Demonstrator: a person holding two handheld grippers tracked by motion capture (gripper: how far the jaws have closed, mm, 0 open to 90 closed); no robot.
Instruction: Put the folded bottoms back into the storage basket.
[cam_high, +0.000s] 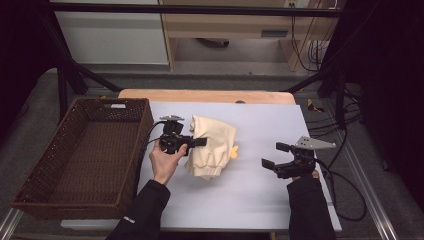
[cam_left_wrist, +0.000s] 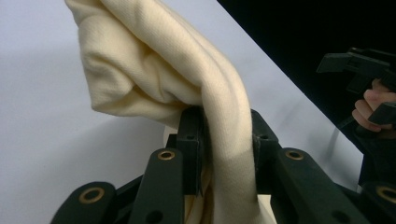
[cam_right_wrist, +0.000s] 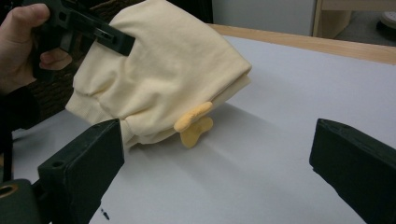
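A folded cream garment (cam_high: 212, 146) with a small orange tab (cam_high: 234, 151) is clamped between the jaws of the left gripper (cam_high: 199, 142), its lower part resting on the grey table mat (cam_high: 260, 195). The right gripper (cam_high: 275, 155), jaws wide apart, hovers well to the garment's right. A wicker basket (cam_high: 60, 200) sits just left of the left gripper, nothing visible inside.

Both forearms wear black sleeves (cam_high: 142, 210); the left cuff area carries a small white marking. Each hand (cam_high: 164, 161) grips a black tool. The left tool (cam_high: 200, 142) has flat black jaws on linked arms with brass-ringed pivots, a grey three-cornered plate on top and a black cable at its rear. The right tool (cam_high: 275, 155) has blocky black jaws, a like grey plate and a black cable.
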